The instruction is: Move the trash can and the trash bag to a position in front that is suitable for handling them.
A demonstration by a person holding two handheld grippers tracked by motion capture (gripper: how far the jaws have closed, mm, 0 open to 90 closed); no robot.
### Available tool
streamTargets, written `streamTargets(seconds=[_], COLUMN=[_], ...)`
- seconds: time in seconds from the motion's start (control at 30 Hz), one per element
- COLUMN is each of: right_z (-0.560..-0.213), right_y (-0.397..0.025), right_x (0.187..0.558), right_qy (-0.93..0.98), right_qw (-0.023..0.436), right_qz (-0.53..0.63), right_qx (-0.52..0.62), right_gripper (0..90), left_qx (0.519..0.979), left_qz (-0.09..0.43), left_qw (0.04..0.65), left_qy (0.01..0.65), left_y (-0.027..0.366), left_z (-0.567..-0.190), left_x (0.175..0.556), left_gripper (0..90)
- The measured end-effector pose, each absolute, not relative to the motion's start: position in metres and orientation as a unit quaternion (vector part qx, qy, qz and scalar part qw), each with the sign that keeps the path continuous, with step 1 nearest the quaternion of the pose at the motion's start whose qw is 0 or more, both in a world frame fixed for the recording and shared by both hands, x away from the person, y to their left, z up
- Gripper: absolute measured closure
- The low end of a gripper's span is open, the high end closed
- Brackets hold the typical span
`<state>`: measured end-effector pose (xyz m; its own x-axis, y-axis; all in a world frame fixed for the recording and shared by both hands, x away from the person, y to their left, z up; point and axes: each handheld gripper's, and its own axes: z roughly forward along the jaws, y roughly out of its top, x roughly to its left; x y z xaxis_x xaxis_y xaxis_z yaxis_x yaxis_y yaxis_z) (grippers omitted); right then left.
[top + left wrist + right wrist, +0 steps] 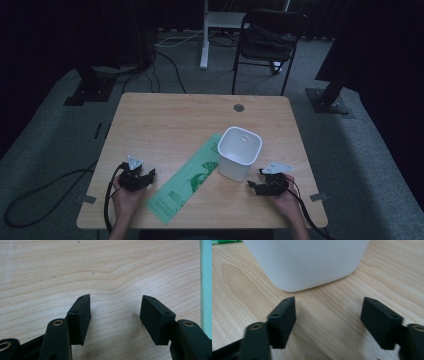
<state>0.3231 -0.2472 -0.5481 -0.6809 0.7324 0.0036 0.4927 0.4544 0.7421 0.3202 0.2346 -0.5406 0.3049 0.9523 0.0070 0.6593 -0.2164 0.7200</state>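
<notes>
Floor around the wooden table (165, 120) is grey carpet, with a black folding chair (266, 42) and a white stand leg (204, 35) beyond the table's far edge and a dark cable (40, 192) trailing off its left side. A small round grommet (239, 107) sits near the far edge. A white square-mouthed container (239, 153) stands upright right of the table's middle, empty inside, its corners rounded. A flat green printed bag (187, 177) lies diagonally just left of it, one end beside its base. The left gripper (145, 177) rests left of the bag, jaws wide over bare wood. The right gripper (255, 179) sits near the container's right side, jaws spread wide, holding nothing.
</notes>
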Motion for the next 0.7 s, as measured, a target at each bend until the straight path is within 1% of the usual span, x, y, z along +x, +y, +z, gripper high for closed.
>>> streamTargets(seconds=[0.03, 0.07, 0.1, 0.13, 0.17, 0.2, 0.23, 0.33, 0.43, 0.57, 0.63, 0.7], right_z=[-0.548, -0.546, -0.546, -0.545, -0.545, -0.543, -0.540, -0.535, -0.520, -0.506, -0.497, -0.490], right_y=[-0.247, -0.246, -0.246, -0.244, -0.244, -0.241, -0.239, -0.236, -0.229, -0.231, -0.234, -0.238], right_x=[0.323, 0.322, 0.322, 0.322, 0.322, 0.319, 0.317, 0.312, 0.302, 0.299, 0.299, 0.301], right_qy=[0.838, 0.841, 0.841, 0.842, 0.842, 0.844, 0.847, 0.847, 0.845, 0.835, 0.830, 0.826], right_qw=[0.160, 0.159, 0.159, 0.163, 0.163, 0.187, 0.196, 0.197, 0.197, 0.181, 0.185, 0.192], right_qz=[0.375, 0.372, 0.372, 0.366, 0.366, 0.352, 0.348, 0.354, 0.374, 0.399, 0.402, 0.400], right_qx=[0.362, 0.359, 0.359, 0.360, 0.360, 0.358, 0.352, 0.343, 0.327, 0.332, 0.341, 0.348], right_gripper=[33.4, 39.0, 39.0, 41.9, 41.9, 42.4, 43.3, 44.6, 44.6, 44.7, 47.3, 47.4], left_qx=[0.745, 0.746, 0.746, 0.751, 0.751, 0.753, 0.759, 0.765, 0.767, 0.764, 0.764, 0.765], left_qz=[0.232, 0.233, 0.233, 0.236, 0.236, 0.237, 0.240, 0.245, 0.244, 0.243, 0.242, 0.241], left_qw=[0.318, 0.328, 0.328, 0.334, 0.334, 0.337, 0.336, 0.328, 0.323, 0.325, 0.323, 0.320], left_qy=[0.538, 0.531, 0.531, 0.519, 0.519, 0.513, 0.504, 0.498, 0.498, 0.502, 0.503, 0.505], left_y=[0.234, 0.231, 0.231, 0.227, 0.227, 0.225, 0.221, 0.218, 0.219, 0.222, 0.223, 0.223], left_z=[-0.539, -0.537, -0.537, -0.534, -0.534, -0.532, -0.532, -0.533, -0.535, -0.535, -0.536, -0.537], left_x=[0.319, 0.318, 0.318, 0.316, 0.316, 0.315, 0.315, 0.315, 0.315, 0.315, 0.315, 0.316], left_gripper=[42.6, 42.6, 42.5, 42.3, 42.0, 41.9, 41.9, 41.5, 41.5, 41.5, 41.6, 41.5])
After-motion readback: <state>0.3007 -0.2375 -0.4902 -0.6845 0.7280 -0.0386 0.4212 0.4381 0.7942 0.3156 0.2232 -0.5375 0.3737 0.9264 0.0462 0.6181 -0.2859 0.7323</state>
